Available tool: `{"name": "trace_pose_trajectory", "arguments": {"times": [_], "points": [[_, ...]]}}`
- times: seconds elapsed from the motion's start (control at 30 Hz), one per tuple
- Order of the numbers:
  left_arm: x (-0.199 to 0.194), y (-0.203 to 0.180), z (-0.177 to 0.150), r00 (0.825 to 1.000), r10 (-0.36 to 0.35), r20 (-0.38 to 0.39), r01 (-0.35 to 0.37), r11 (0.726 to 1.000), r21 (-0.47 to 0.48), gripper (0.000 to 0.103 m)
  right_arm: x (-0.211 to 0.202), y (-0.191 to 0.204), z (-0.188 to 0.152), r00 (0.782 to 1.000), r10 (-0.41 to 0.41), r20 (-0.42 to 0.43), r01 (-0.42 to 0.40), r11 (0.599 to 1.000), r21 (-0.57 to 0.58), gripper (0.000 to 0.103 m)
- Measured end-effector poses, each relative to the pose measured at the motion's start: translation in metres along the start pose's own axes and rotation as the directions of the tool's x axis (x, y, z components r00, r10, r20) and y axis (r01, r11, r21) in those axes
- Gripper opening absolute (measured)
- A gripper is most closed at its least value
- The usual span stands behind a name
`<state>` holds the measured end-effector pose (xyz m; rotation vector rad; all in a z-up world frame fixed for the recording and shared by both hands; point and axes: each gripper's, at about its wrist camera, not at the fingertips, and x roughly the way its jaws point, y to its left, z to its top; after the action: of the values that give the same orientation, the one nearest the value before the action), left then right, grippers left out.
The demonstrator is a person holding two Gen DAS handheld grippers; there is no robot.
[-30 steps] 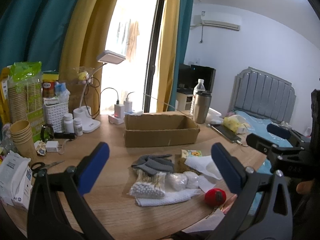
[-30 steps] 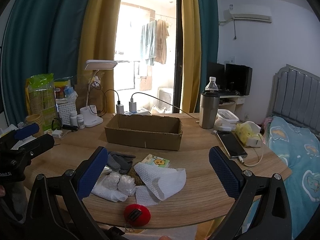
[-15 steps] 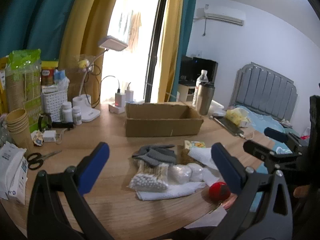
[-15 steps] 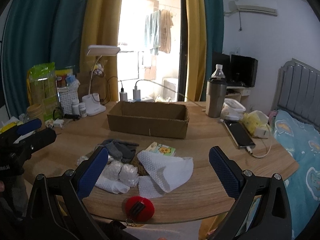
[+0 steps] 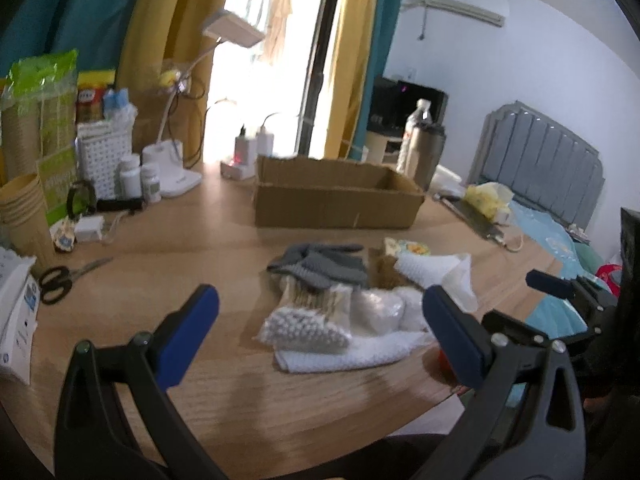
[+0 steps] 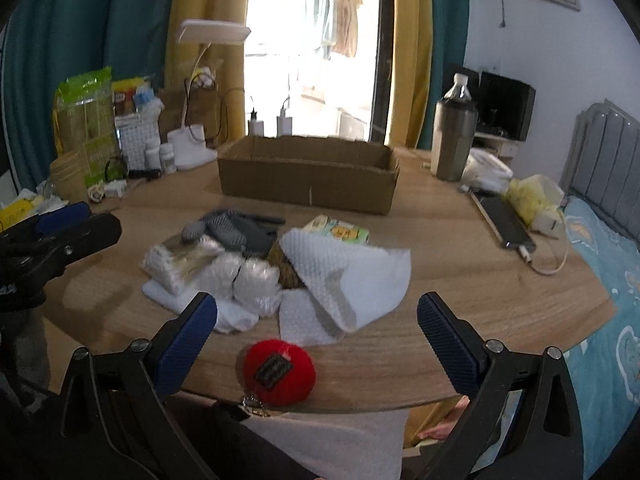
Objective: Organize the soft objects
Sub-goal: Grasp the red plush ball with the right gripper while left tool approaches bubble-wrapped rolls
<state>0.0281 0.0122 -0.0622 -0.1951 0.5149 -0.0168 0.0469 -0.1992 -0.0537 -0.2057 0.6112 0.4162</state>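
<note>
A pile of soft things lies mid-table: grey gloves point(image 5: 320, 266) point(image 6: 232, 228), a bag of cotton swabs point(image 5: 308, 320) point(image 6: 180, 260), bagged cotton balls point(image 6: 248, 276), a white textured cloth point(image 6: 348, 276) and a folded white towel point(image 5: 344, 354). A red plush ball point(image 6: 280, 372) sits at the near table edge. Behind the pile stands an open cardboard box point(image 5: 336, 204) point(image 6: 308, 180). My left gripper point(image 5: 318, 304) hangs open above the swab bag. My right gripper point(image 6: 317, 308) is wide and its jaws are closing; the red ball lies below between them, untouched.
A desk lamp point(image 6: 192, 152), pill bottles, a white basket and paper cups point(image 5: 20, 216) crowd the left side, with scissors point(image 5: 60, 280) nearby. A steel tumbler point(image 6: 454, 140), a phone point(image 6: 504, 224) and a yellow bag stand right. A bed point(image 6: 600, 248) borders the table.
Both grippers have sunk toward the table and tipped downward, so the pile looks larger and closer. The right jaws stand slightly narrower than before.
</note>
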Motion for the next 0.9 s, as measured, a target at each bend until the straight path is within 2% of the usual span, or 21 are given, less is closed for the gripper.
{"name": "trace_pose_trajectory", "arguments": {"times": [0.13,0.43,0.67,0.77,0.9], "points": [[0.006,0.005,-0.006,0.999,0.008,-0.037,-0.009,1.000,-0.019,0.103,0.010,0.002,-0.006,0.999,0.021,-0.037,-0.021,1.000,-0.007,0.096],[0.022,0.008,-0.022,0.991,0.018,-0.134,-0.017,1.000,0.005,0.103,0.025,0.008,-0.014,0.992,0.050,-0.116,-0.049,0.999,0.008,0.081],[0.020,0.009,-0.026,0.991,0.019,-0.135,-0.019,1.000,0.004,0.103,0.032,0.017,-0.022,0.984,0.070,-0.164,-0.073,0.997,-0.008,0.079],[0.020,0.009,-0.025,0.991,0.020,-0.133,-0.019,1.000,0.006,0.103,0.035,0.020,-0.024,0.981,0.069,-0.179,-0.073,0.997,-0.017,0.069],[0.020,0.007,-0.023,0.991,0.021,-0.133,-0.019,1.000,0.016,0.103,0.038,0.019,-0.026,0.978,0.072,-0.194,-0.077,0.997,-0.014,0.064]]}}
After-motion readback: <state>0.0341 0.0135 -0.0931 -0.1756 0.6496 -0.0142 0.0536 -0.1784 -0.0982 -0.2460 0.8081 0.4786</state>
